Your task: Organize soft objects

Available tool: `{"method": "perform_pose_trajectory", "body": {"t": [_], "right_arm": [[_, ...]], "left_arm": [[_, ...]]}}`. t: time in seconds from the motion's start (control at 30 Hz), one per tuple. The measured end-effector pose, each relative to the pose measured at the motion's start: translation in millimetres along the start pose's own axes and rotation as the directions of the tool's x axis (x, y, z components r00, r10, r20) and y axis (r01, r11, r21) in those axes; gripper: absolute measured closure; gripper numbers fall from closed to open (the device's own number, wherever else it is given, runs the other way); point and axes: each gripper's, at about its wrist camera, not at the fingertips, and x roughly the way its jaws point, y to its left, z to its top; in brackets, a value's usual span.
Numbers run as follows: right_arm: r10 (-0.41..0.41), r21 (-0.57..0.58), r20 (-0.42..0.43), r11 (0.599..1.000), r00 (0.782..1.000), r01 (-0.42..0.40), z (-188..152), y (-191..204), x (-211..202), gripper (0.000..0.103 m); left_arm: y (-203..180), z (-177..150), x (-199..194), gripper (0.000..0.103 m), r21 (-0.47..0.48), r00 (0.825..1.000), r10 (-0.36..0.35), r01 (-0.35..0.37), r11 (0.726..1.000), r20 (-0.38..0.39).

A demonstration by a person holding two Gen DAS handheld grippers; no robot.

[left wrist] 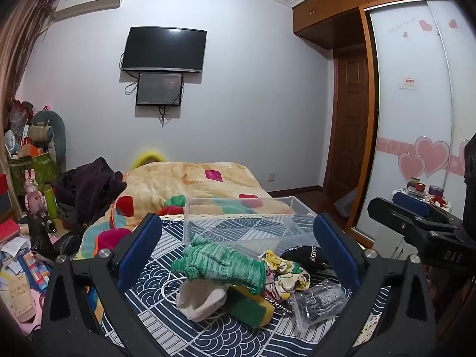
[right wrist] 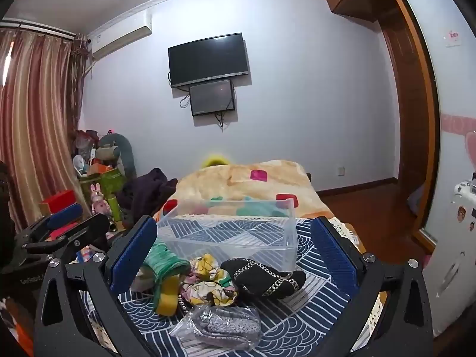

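Your left gripper [left wrist: 235,250] had its blue fingers [left wrist: 139,247] spread wide and released, with nothing between them; they framed the pile on the bed without touching any of it. Your right gripper [right wrist: 235,250] was the same: fingers [right wrist: 134,253] parted, grasping nothing, hovering above the same heap from a little further right.

Just past the left fingers lay the green knitted glove [left wrist: 223,264], draped over a white sock [left wrist: 200,299] and a green-and-yellow sponge-like block [left wrist: 253,306]. Touching these on the right sat a crumpled yellow patterned cloth [left wrist: 285,273], then a black sock with a pale chain pattern [right wrist: 261,276], and nearest you a clear bag holding something grey [right wrist: 226,324]. All of them rested on the blue wave-patterned bedcover [right wrist: 312,297], bunched together in one loose cluster.

Beyond the pile, near it but not under any item, stood the clear plastic bin [right wrist: 232,232]. Through its walls you could see only the bedcover pattern, so it looked empty as far as the views showed.

By my reading, the sorting had not started in any visible way: every soft thing was outside the bin and neither gripper carried anything. If the bin is the destination, the whole heap remained to be moved, piece by piece. The glove on top seemed the easiest first pick, since it lay uppermost and closest to your left fingers.
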Motion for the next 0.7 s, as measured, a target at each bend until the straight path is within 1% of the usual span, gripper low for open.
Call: {"method": "perform_pose_trajectory", "body": {"t": [0.7], "right_arm": [[0.007, -0.007, 0.005, 1.0, 1.0, -0.007, -1.9, 1.2, -0.2, 0.0]], "left_arm": [[-1.0, 4.8, -3.7, 0.0, -0.005, 1.0, 0.002, -0.002, 1.0, 0.006]]}}
